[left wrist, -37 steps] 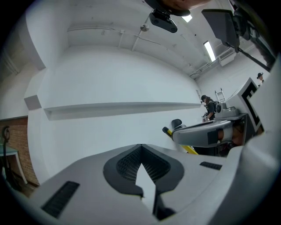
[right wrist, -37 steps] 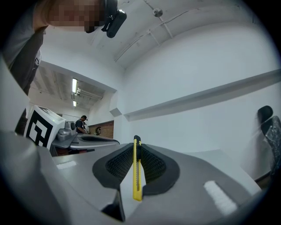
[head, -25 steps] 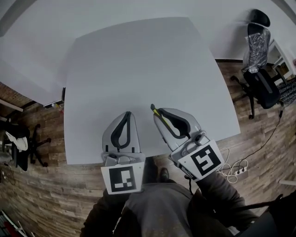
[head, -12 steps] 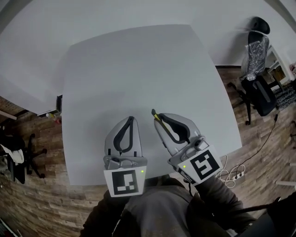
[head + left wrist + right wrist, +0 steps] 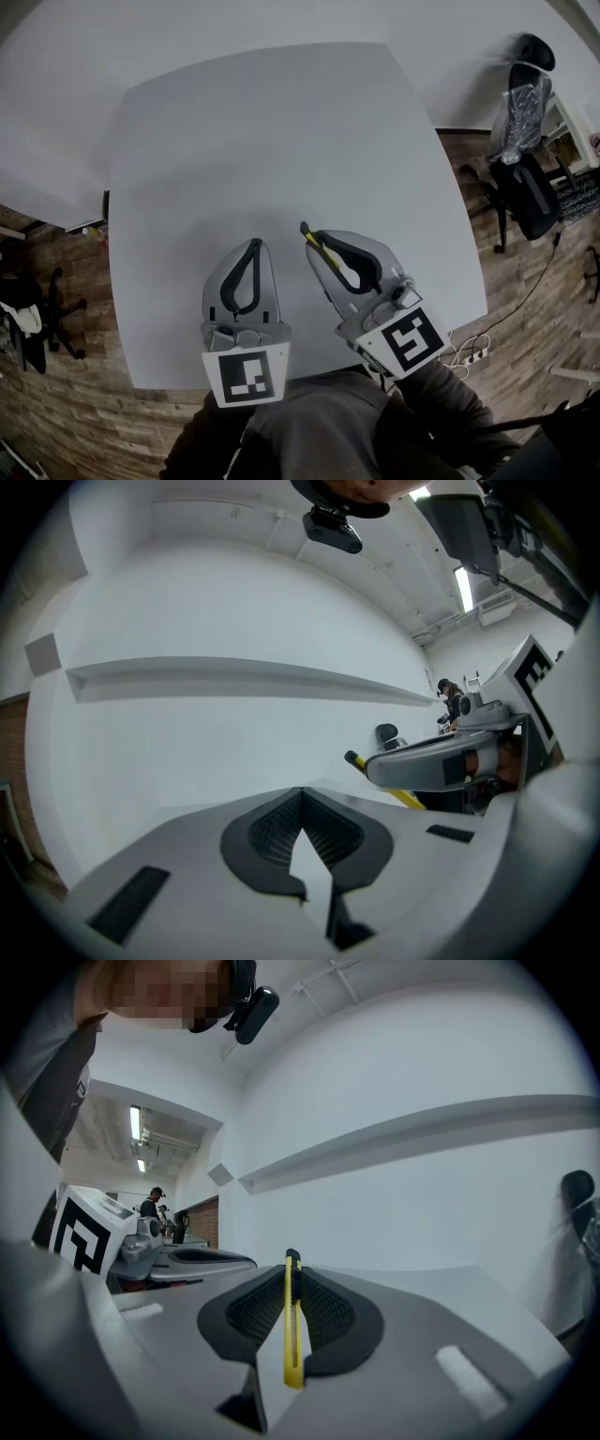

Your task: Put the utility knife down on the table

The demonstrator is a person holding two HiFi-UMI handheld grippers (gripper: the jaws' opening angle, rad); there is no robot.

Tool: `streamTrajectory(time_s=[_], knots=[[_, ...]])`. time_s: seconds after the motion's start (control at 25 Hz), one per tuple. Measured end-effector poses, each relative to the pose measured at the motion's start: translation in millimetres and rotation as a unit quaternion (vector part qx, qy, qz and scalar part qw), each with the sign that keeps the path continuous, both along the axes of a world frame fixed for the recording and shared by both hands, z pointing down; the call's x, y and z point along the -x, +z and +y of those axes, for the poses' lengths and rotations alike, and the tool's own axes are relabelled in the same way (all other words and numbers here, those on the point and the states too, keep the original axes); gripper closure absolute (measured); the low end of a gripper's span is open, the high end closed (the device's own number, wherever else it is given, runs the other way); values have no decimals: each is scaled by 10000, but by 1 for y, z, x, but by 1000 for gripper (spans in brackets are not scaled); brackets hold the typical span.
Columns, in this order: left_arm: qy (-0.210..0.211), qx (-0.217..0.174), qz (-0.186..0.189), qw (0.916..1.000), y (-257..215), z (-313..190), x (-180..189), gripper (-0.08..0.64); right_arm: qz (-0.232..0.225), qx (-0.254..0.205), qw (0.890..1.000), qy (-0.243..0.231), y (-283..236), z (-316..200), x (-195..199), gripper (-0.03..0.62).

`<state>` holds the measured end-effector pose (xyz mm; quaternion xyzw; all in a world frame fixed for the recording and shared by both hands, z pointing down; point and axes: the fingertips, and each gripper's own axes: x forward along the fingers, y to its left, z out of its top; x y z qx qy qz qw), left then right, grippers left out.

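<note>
Two grippers hang side by side over the near part of the white bench, both pointing away from the person. Far left, on the wooden floor, stands a dark swivel chair.

Next comes the left gripper. In its own view the left gripper has its jaws together at the tips, with nothing between the ribbed pads.

Just beside it, not touching, the right gripper is angled a little toward the left one. Its jaws are clamped on the utility knife, a slim yellow and black one. In the right gripper view the utility knife sits edge-on between the dark pads, running along the jaws, and its black end pokes out just past their tips. It is held in the gripper and does not lie on the bench. Whether its end touches the surface I cannot tell.

Far right, a black office chair with clear plastic over its back stands on the floor. Nearer the person lies a white power strip with a cable.
</note>
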<state>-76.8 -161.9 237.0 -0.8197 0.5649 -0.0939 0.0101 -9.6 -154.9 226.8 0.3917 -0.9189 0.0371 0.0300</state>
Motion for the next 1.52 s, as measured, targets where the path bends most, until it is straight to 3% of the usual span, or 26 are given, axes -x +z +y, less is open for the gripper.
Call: streamTrajectory(time_s=[0.64,1.52], knots=[[4,621,-21,9981,56,-46,-23,560,9,703,9974,-134,61,-54,-13,541],[34,1068,45,9943,103,-61,-22,560,89,1186,9927,-196,112,-72,-3,540]])
